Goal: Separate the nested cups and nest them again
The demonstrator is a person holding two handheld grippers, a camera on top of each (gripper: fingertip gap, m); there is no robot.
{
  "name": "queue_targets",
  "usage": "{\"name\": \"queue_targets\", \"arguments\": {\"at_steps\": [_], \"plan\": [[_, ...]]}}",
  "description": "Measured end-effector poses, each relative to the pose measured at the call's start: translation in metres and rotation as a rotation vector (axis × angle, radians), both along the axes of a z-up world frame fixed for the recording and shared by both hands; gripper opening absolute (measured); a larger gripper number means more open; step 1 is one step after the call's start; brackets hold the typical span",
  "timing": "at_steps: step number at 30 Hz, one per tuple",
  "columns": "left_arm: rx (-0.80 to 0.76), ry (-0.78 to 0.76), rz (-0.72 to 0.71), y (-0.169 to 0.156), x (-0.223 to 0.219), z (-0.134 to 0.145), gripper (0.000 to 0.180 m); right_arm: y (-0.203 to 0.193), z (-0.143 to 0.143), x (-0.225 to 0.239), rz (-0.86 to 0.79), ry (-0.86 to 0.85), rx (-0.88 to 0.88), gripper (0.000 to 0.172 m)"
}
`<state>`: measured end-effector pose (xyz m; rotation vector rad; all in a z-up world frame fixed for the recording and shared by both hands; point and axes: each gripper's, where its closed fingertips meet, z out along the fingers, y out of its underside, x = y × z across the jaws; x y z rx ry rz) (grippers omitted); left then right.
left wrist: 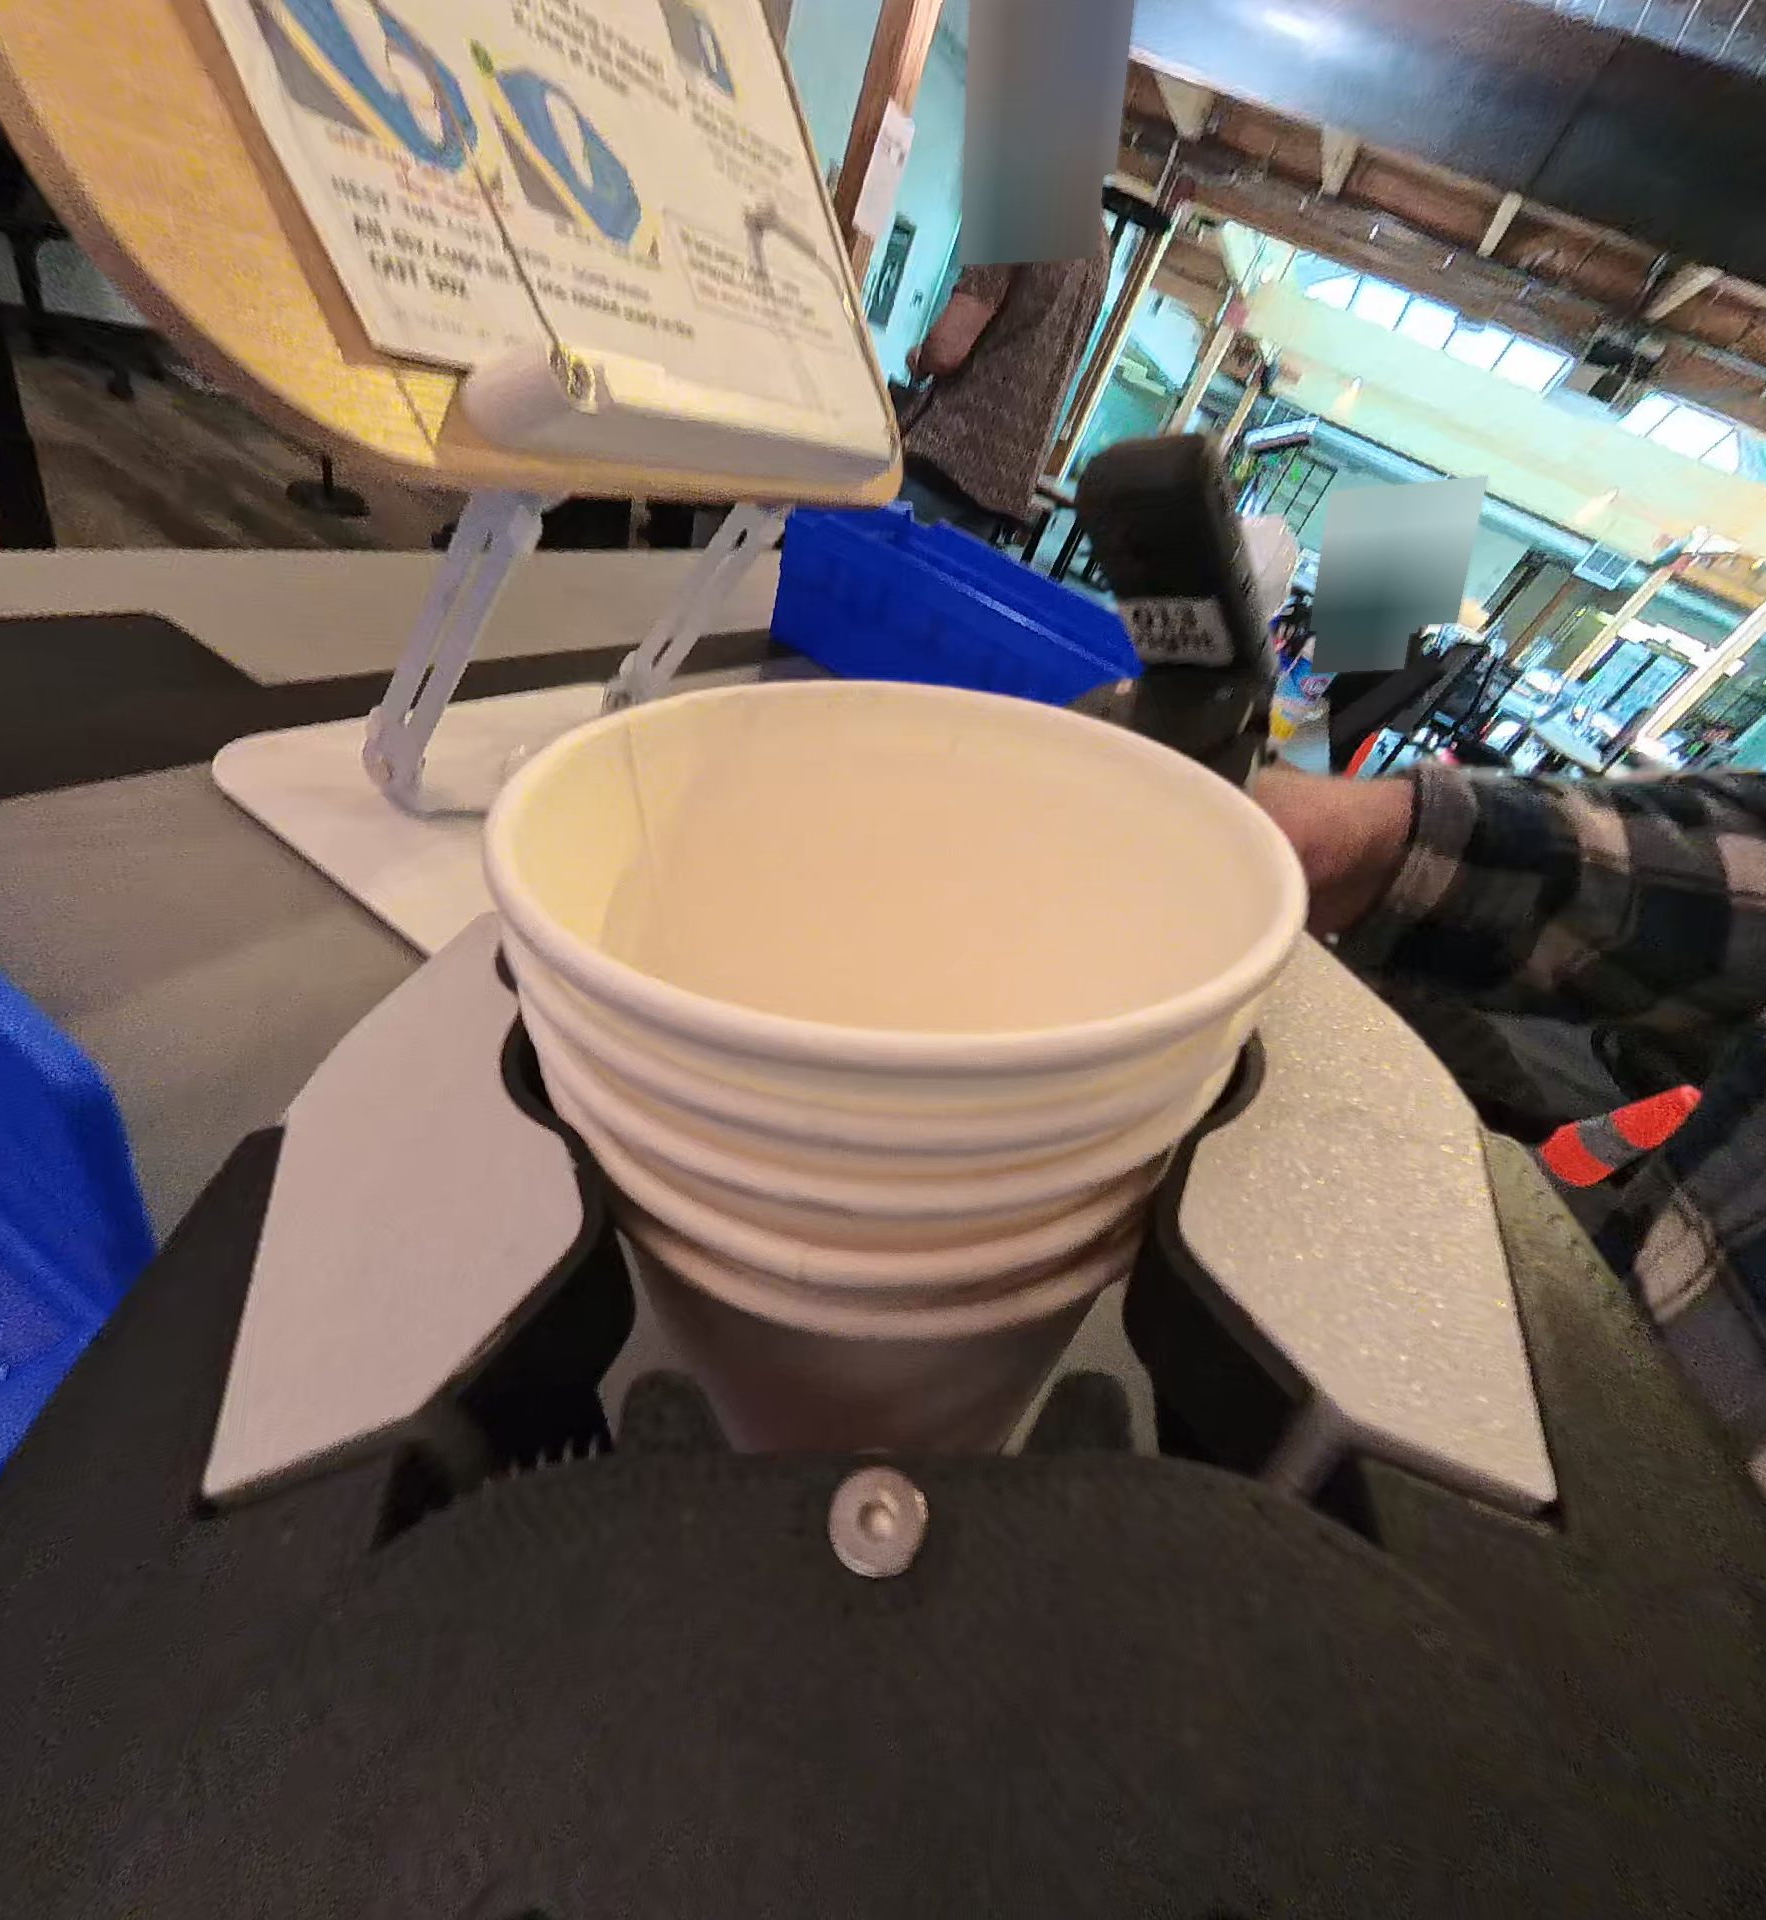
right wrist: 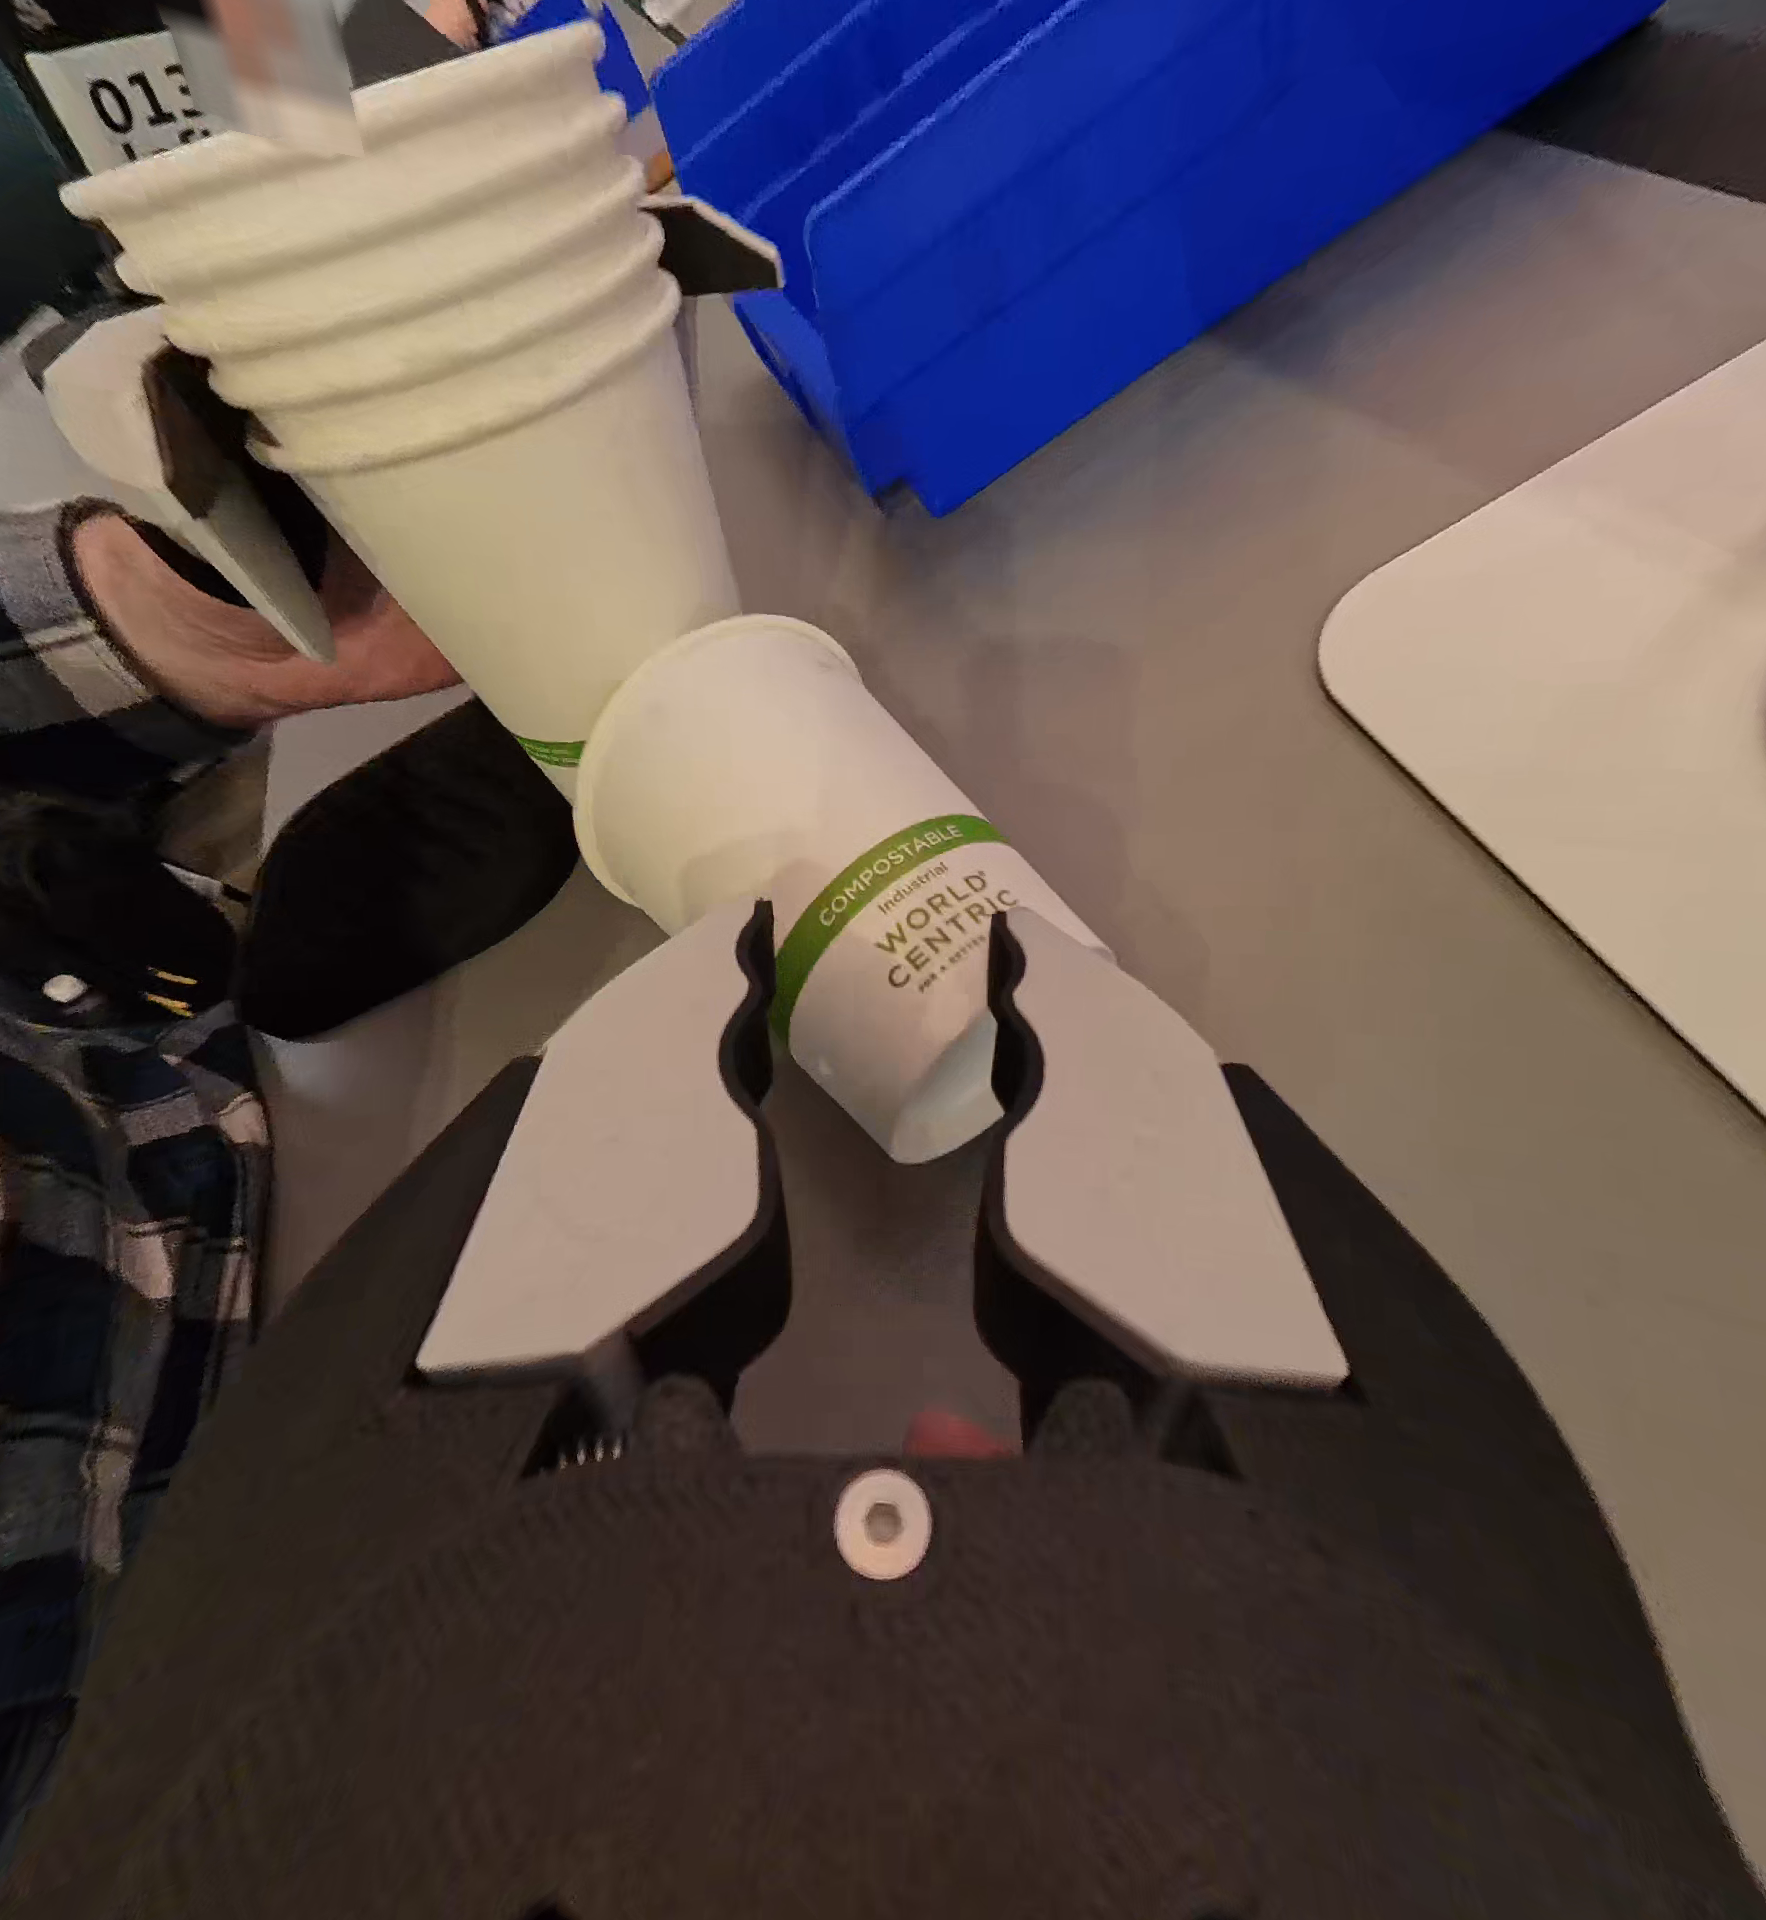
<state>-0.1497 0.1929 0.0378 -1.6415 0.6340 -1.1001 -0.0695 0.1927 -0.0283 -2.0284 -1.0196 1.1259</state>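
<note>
Plainly, the left gripper [left wrist: 889,1039] clamps a ribbed stack of nested white paper cups [left wrist: 858,1122] under their rolled rims. The right gripper [right wrist: 879,997] pinches the tapered base of a smooth, green-banded single cup [right wrist: 754,779], its mouth around the stack's narrow end.

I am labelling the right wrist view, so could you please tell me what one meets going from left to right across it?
Plaid sleeve → stack of nested white paper cups, held by the left gripper → single white cup with a green band between the right gripper's fingers → blue bins → white stand base.

Six white paper cups [right wrist: 463,343] are counted, besides two blue bins [right wrist: 1118,239], two grippers [right wrist: 879,997] and one document stand [left wrist: 546,260].
</note>
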Motion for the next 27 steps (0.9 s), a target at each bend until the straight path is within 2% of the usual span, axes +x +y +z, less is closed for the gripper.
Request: {"name": "queue_targets", "arguments": {"at_steps": [5,11,14,20,27], "plan": [[0.048,-0.072,-0.048,0.011,0.022,0.032,0.122,-0.004,-0.001,0.002,-0.011,0.084,-0.098,0.038],[0.077,-0.097,-0.116,0.018,0.056,0.046,0.122,-0.004,-0.003,0.023,-0.097,0.192,-0.192,0.040],[0.121,-0.049,-0.174,0.012,0.087,0.049,0.122,-0.007,-0.004,0.041,-0.164,0.229,-0.222,0.043],[0.204,0.068,-0.267,0.001,0.139,0.034,0.123,-0.018,-0.007,0.073,-0.221,0.233,-0.229,0.041],[0.235,0.185,-0.295,-0.009,0.148,0.004,0.126,-0.021,-0.009,0.090,-0.234,0.218,-0.207,0.041]]}}
